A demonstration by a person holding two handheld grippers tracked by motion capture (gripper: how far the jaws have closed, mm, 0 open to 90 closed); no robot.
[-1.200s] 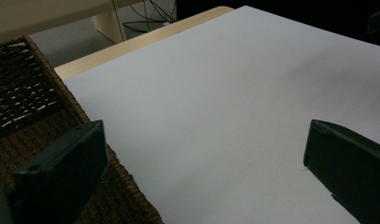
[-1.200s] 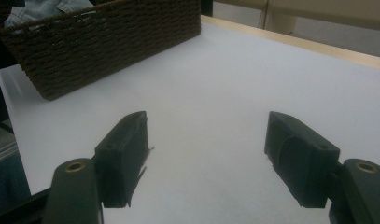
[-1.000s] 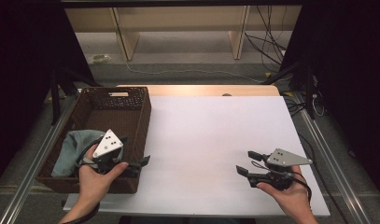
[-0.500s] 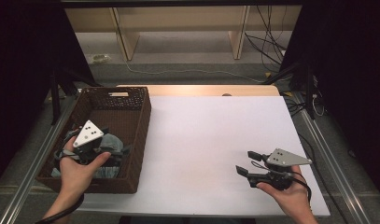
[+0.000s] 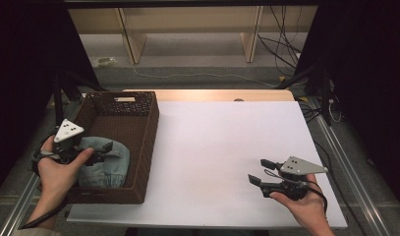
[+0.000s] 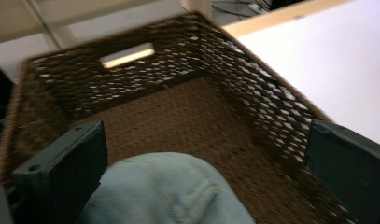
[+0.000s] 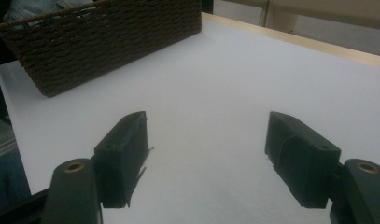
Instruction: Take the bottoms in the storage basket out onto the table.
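A dark brown wicker basket point(image 5: 138, 123) stands at the table's left side. A light blue denim cloth point(image 5: 114, 164) lies crumpled in its near end. My left gripper point(image 5: 103, 152) hangs open over the basket's near left part, just above the cloth. In the left gripper view its jaws stand wide apart, the cloth point(image 6: 164, 191) below them and the basket's woven floor point(image 6: 178, 112) beyond. My right gripper point(image 5: 257, 171) is open and holds nothing, low over the white table top point(image 5: 227, 142) near the front right. In the right gripper view the basket point(image 7: 103, 42) is far off.
The table's wooden far edge point(image 5: 212, 95) runs behind the white sheet. Metal rails point(image 5: 345, 162) flank the table. Beyond it are shelf legs and cables on the floor point(image 5: 187, 73). Denim point(image 7: 33, 7) peeks over the basket's rim in the right gripper view.
My left gripper has drifted left and slightly back across the basket's near end, uncovering more of the denim cloth. The right gripper has stayed put.
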